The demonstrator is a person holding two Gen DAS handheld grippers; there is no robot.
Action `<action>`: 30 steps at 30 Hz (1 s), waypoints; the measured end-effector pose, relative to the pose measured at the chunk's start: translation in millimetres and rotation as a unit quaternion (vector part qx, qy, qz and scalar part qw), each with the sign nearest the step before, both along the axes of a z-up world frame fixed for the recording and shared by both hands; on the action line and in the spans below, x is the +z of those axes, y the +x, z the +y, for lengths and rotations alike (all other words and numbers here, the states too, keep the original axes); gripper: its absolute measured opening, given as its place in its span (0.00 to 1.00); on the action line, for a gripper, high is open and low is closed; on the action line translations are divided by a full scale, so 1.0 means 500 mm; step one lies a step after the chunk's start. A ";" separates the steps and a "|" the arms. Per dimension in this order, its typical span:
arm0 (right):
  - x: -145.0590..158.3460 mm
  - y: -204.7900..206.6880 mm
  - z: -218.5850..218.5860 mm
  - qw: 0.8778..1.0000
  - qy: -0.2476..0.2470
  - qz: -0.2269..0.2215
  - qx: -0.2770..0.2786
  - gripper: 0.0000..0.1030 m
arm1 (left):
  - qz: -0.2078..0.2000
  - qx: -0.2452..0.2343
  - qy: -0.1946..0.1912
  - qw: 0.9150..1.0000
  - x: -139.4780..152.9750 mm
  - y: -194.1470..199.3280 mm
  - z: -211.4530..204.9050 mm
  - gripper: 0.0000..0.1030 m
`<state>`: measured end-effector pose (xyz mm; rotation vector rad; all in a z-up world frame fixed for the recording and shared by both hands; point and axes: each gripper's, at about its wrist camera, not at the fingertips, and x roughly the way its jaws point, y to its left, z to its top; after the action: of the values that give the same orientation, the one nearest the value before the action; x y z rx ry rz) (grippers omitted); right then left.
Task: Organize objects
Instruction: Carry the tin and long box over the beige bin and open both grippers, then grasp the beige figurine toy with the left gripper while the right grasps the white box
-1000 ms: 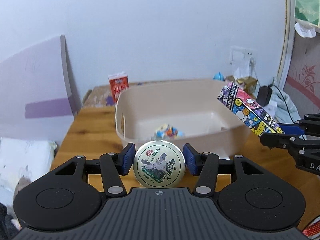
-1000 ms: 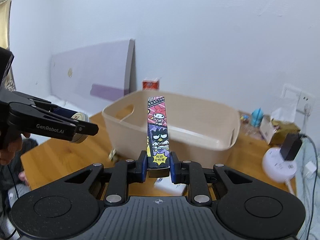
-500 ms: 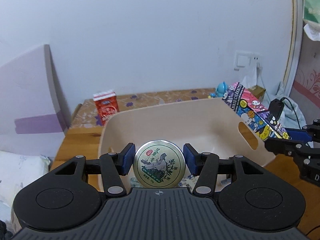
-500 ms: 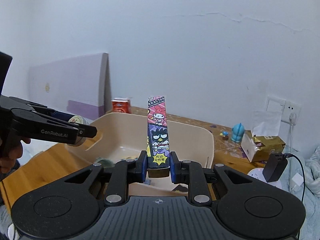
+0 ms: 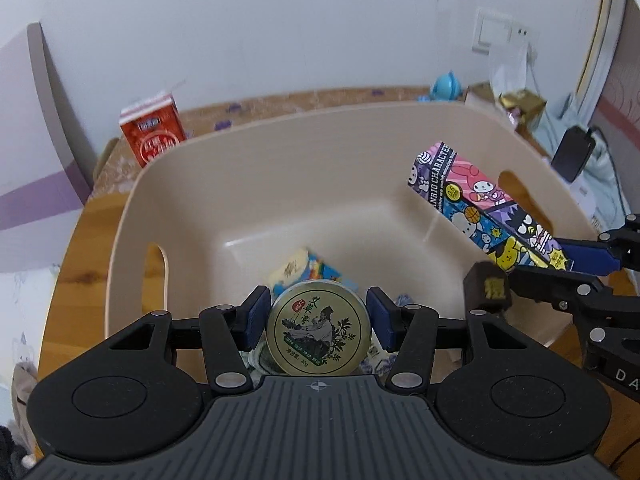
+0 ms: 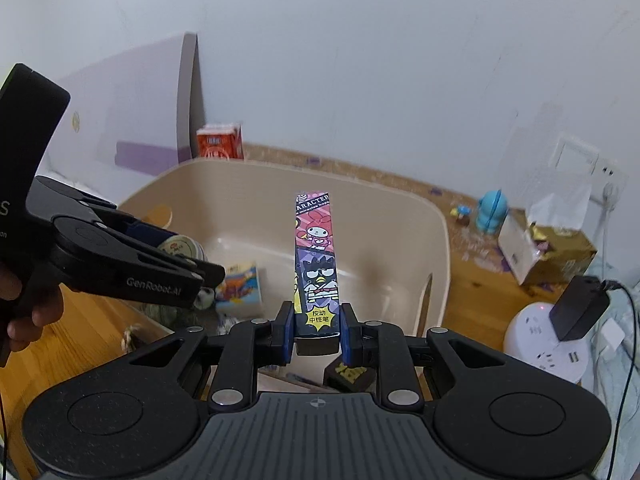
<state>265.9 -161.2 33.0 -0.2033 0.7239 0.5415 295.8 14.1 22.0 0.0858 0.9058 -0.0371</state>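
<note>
My left gripper [image 5: 316,322] is shut on a round gold tin [image 5: 317,334] with a green label, held above the near edge of a beige plastic bin [image 5: 280,148]. My right gripper [image 6: 316,330] is shut on a long cartoon-printed pen box [image 6: 316,256], which points into the bin [image 6: 436,216] over its right side. The box also shows in the left wrist view [image 5: 480,208], and the tin in the right wrist view [image 6: 180,246]. Inside the bin lie a colourful small packet [image 5: 308,272] and other small items under the tin.
A red carton [image 5: 152,134] stands behind the bin by the wall. A blue toy [image 6: 492,212], a gold-and-white box [image 6: 544,252] and a white power strip with a black adapter [image 6: 552,340] are to the right. A dark small block [image 6: 350,374] lies below my right gripper.
Both grippers have moved forward and tilted down over the bin, so its inside now shows. The tin and the pen box stay held.
</note>
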 end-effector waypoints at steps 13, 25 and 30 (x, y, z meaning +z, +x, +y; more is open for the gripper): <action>0.000 -0.022 -0.001 1.000 -0.015 -0.014 -0.018 0.47 | -0.037 0.012 0.008 0.999 0.021 -0.034 0.004 0.79; 0.055 -0.120 -0.045 0.992 0.027 -0.103 -0.063 1.00 | -0.096 0.017 0.002 0.995 0.098 -0.152 0.017 0.91; 0.044 -0.141 -0.050 0.993 0.032 -0.098 -0.063 1.00 | -0.126 0.028 0.015 0.991 0.096 -0.207 0.030 0.91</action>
<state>195.3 -186.3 54.8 -0.1480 0.5244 0.4168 192.4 29.1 70.2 0.0908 0.6552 0.0386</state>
